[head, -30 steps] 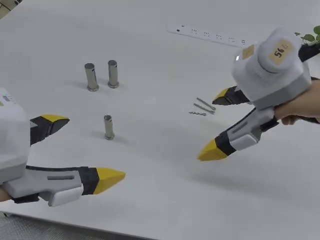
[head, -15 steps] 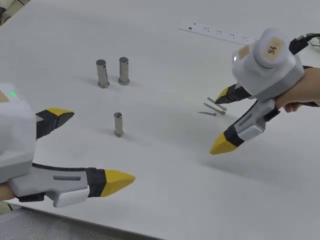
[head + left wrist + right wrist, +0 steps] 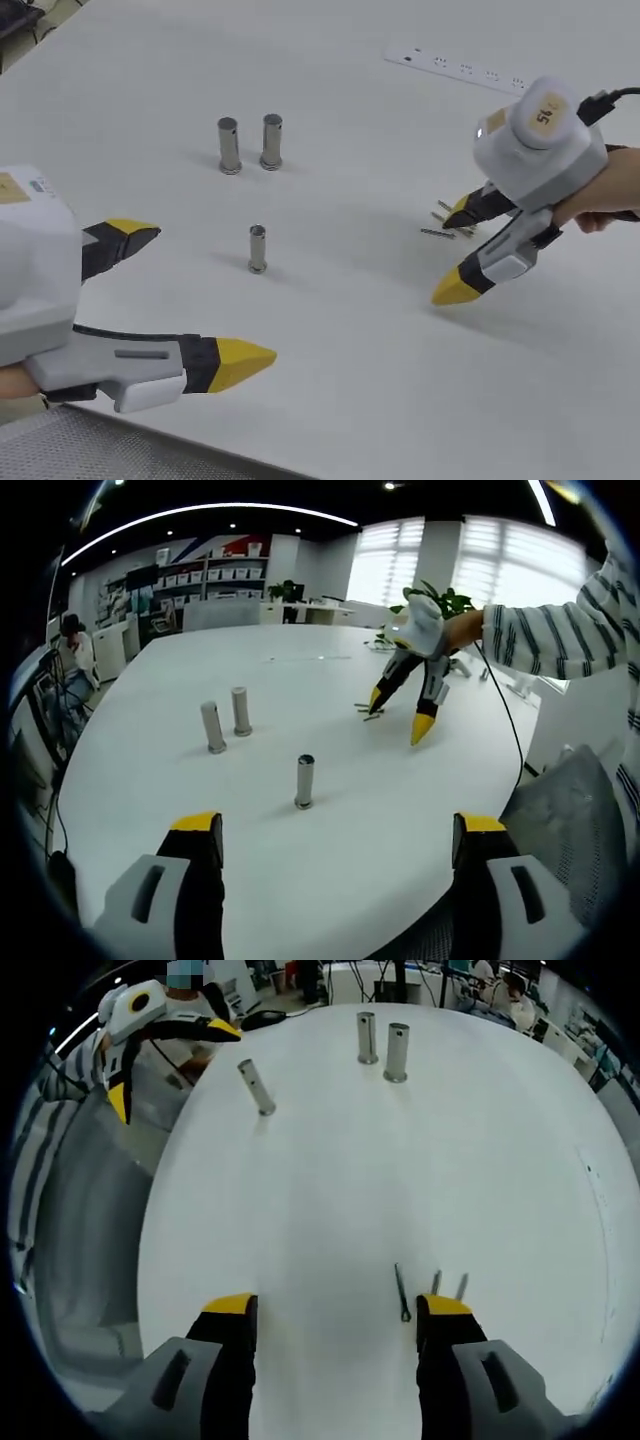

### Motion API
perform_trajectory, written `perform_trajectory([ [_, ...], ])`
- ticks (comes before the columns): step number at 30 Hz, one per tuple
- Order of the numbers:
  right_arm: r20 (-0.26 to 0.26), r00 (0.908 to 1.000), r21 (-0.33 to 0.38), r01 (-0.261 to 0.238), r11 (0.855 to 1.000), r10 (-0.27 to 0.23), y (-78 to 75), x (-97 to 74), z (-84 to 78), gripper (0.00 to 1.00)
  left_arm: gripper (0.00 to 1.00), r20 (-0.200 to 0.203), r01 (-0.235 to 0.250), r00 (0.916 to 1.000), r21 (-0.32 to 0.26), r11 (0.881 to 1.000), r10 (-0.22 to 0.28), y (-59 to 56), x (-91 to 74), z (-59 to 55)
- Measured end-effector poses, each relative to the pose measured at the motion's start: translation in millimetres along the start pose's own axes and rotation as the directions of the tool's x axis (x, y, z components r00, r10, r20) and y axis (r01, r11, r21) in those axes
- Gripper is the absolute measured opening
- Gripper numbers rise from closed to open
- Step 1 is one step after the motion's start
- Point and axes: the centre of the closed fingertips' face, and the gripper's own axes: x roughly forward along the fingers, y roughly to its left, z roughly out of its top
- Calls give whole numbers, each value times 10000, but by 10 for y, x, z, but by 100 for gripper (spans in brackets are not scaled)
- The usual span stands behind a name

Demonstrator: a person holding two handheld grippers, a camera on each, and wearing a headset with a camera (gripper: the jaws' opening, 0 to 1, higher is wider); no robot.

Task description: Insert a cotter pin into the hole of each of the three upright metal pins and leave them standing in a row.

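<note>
R hand-held gripper [image 3: 444,257] splayed, maybe touching cotters [image 3: 403,1294]

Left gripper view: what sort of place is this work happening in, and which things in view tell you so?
Probably an open-plan office or lab workspace: a large white table, storage shelves along the far wall, tall windows with blinds, and a power strip lying on the table.
</note>
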Motion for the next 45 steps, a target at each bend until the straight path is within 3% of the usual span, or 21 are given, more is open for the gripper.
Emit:
perform_trajectory([
  [5, 28, 10000, 4, -6, 10000, 6, -8, -5, -4, 62, 93, -61, -34, 10000, -52, 10000, 33, 3, 1, -18],
  [18, -389, 9982, -575, 434, 9974, -456, -111, -16, -48, 36, 89, -188, 76, 9998, -51, 10000, -77, -35, 13, -45],
  [24, -616, 9955, -848, 664, 9942, -718, -164, -17, -57, 27, 88, -248, -95, 9996, -86, 9999, 93, -3, 15, -55],
  [29, -606, 9943, -384, 853, 9956, -876, -223, -22, -50, 22, 87, -314, -61, 9995, -196, 9998, 55, -3, 37, -76],
  [35, -689, 9900, 35, 1238, 9923, -1233, -327, -25, -45, 12, 85, -100, -50, 9999, -362, 9993, 47, -10, 50, -30],
  [45, -751, 9873, 68, 1411, 9900, -1402, -374, -26, -43, 5, 82, -9, -36, 10000, -271, 9996, 35, -1, 24, -6],
])
